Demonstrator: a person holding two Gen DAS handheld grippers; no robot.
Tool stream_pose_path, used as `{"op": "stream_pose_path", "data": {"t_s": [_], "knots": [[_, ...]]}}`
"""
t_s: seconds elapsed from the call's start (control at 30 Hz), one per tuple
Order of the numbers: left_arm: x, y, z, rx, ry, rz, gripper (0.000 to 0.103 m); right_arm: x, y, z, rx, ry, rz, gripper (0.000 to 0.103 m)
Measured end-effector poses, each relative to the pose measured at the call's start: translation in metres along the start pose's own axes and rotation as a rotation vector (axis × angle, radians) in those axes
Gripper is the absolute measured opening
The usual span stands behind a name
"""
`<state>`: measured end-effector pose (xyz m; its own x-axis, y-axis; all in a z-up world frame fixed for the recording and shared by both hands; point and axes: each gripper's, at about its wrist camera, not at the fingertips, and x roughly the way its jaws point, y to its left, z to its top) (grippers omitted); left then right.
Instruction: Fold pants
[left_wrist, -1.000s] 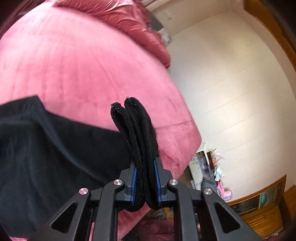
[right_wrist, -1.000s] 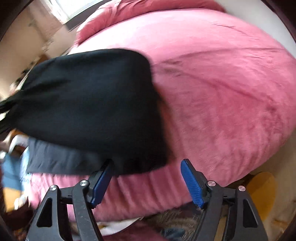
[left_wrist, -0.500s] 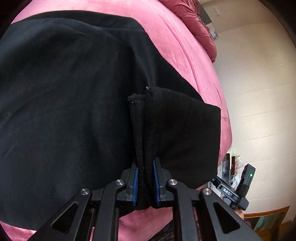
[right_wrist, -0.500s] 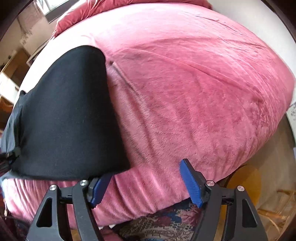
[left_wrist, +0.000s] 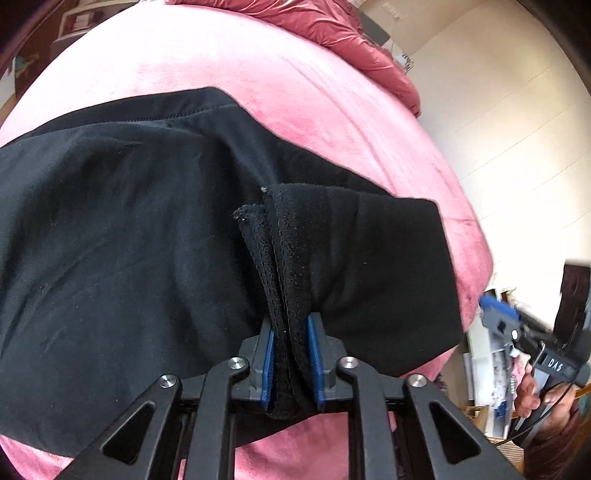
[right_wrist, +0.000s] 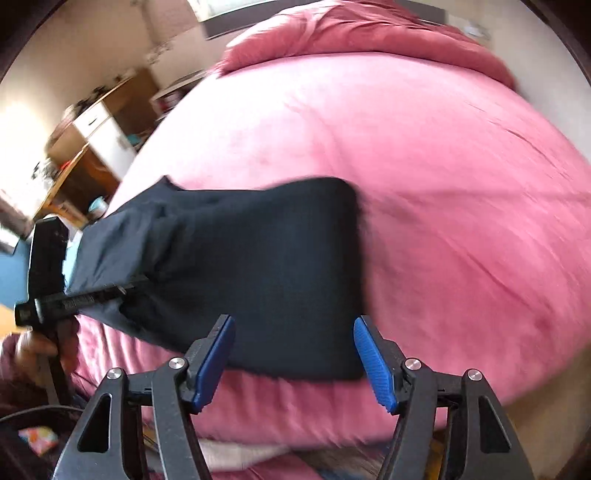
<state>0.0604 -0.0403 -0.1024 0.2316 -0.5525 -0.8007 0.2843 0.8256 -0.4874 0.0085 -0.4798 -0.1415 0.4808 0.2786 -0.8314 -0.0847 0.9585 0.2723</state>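
Black pants (left_wrist: 129, 240) lie folded on a pink bed (left_wrist: 295, 92). My left gripper (left_wrist: 291, 332) holds a bunched edge of the pants low over the folded stack; the blue pads still touch the cloth while its jaws are opening. In the right wrist view the pants (right_wrist: 258, 266) lie near the bed's front edge, just beyond my right gripper (right_wrist: 293, 354). That gripper hangs above the bed edge with nothing between its fingers, and its jaws are closing a little. The left tool's body (right_wrist: 48, 291) shows at the far left.
A rumpled pink quilt (right_wrist: 369, 33) lies at the head of the bed (right_wrist: 443, 184). A wooden desk and white cupboard (right_wrist: 92, 140) stand beyond the bed's left side. Pale floor (left_wrist: 517, 129) runs along the other side. A hand (left_wrist: 535, 395) grips the right tool.
My left gripper came down and laid the held edge over the pants on the bed. My right gripper rolled and rose, and the pants now lie straight ahead of it.
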Motion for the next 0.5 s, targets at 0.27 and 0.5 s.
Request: {"op": "stream_pose_path", "data": {"t_s": [0.27,0.5], "knots": [[-0.004,-0.023,-0.014,0.076,-0.042,0.114,0.028,0.095,0.034,0.017,-0.06,0.14,-0.071,0.069],[-0.017,-0.055,-0.023,0.145,-0.096,0.2,0.028,0.076,0.041,0.019,-0.064,0.097,-0.029,0.069]]}}
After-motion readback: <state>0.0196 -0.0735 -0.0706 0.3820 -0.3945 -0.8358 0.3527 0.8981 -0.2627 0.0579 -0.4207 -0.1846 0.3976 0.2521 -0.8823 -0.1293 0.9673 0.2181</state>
